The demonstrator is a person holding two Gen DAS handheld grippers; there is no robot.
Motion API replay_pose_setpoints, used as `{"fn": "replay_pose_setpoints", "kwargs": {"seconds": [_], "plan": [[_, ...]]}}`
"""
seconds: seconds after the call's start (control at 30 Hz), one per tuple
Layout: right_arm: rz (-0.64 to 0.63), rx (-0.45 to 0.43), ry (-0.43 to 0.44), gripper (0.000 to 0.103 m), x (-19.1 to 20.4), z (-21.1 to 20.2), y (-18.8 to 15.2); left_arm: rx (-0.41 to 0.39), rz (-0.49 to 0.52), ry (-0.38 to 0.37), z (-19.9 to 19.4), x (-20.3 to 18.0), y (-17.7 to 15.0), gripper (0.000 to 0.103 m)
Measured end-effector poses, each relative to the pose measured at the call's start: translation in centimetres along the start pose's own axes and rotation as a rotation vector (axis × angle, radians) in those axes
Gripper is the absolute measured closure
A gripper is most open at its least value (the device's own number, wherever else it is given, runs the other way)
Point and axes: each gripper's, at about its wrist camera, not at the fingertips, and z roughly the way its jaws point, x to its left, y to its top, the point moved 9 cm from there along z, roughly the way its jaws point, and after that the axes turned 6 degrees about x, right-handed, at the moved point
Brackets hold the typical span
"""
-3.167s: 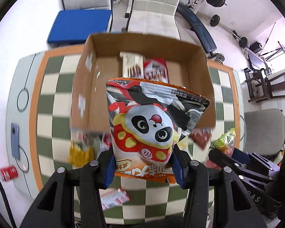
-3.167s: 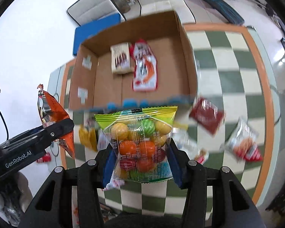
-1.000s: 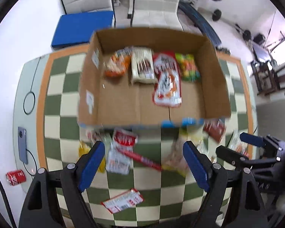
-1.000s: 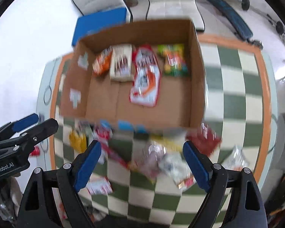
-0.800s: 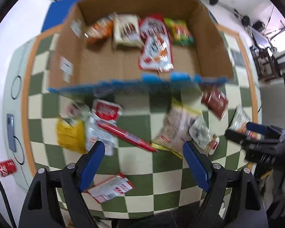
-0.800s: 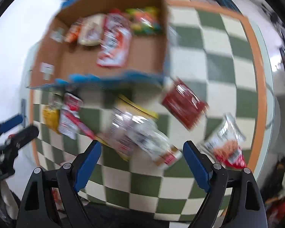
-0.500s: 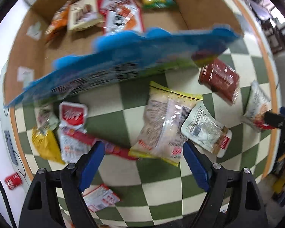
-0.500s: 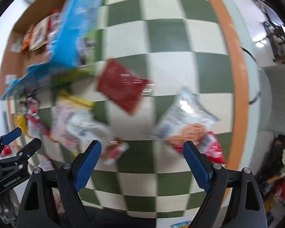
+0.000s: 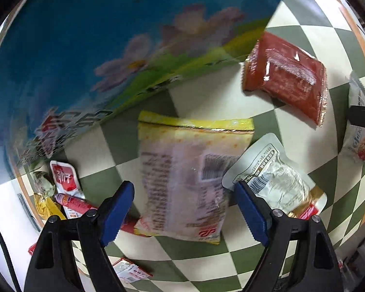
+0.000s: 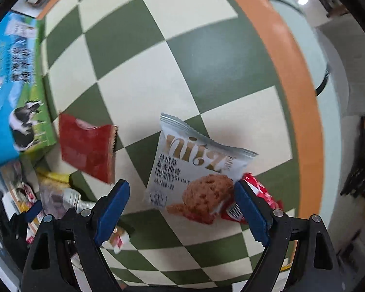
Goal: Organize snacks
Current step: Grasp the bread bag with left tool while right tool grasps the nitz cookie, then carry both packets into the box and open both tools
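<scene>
Our left gripper (image 9: 183, 213) fingers spread over the yellow bag (image 9: 189, 170); right gripper (image 10: 181, 209) fingers spread over the cookie pack (image 10: 197, 170).

The table (image 10: 182, 48) is checkered green and cream with an orange border. The box (image 9: 85, 48) is blue and green, seemingly flowered; one packet (image 9: 284, 80) is red, the cookie packet (image 10: 197, 170) white.

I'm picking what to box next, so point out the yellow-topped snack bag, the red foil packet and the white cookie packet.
yellow-topped snack bag (image 9: 182, 177), left wrist view, printed back
red foil packet (image 9: 286, 79), left wrist view, middle
white cookie packet (image 10: 197, 170), right wrist view, front
</scene>
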Motion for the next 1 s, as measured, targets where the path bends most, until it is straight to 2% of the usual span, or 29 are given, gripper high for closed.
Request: {"fn": "replay_pose_setpoints", "kwargs": {"seconds": [0.1,0.13,0.17,0.27,0.33,0.47,0.6,0.67,0.73,0.8,0.87,1.0], "plan": [[0.005,0.005,-0.028,0.013,-0.3,1.1,0.6,-0.004,-0.004,-0.007,0.2,-0.5,-0.1,0.019],[-0.001,0.002,-0.055,0.013,-0.5,1.4,0.7,-0.004,-0.005,-0.006,0.2,-0.5,-0.2,0.024],[-0.004,-0.005,-0.070,0.014,-0.6,1.5,0.8,-0.003,-0.009,-0.010,0.1,-0.4,-0.4,0.037],[-0.042,-0.044,-0.136,0.024,-0.8,1.3,0.5,0.012,-0.045,-0.047,0.6,-0.1,-2.1,0.043],[-0.088,-0.054,-0.148,0.026,-0.3,1.3,-0.2,0.026,-0.076,-0.084,1.0,0.2,-3.4,0.046],[-0.172,-0.035,-0.148,0.027,0.8,1.9,-2.4,0.058,-0.139,-0.152,1.5,0.9,-6.1,0.047],[-0.269,-0.003,-0.159,0.027,2.1,2.9,-4.9,0.119,-0.196,-0.258,2.3,0.6,-8.8,0.047],[-0.306,0.023,-0.160,0.026,2.6,3.6,-6.1,0.139,-0.206,-0.277,2.9,0.4,-9.3,0.047],[-0.339,0.033,-0.198,0.026,3.1,4.1,-6.1,0.145,-0.219,-0.280,3.7,0.8,-9.5,0.045],[-0.326,0.037,-0.194,0.024,3.3,4.1,-6.3,0.156,-0.238,-0.299,4.5,0.8,-9.5,0.044],[-0.266,0.052,-0.145,0.021,3.6,4.4,-6.5,0.159,-0.241,-0.301,5.1,1.0,-9.0,0.041],[-0.196,0.049,-0.132,0.020,1.7,4.5,-6.1,0.145,-0.239,-0.283,5.7,2.4,-8.3,0.043]]}}
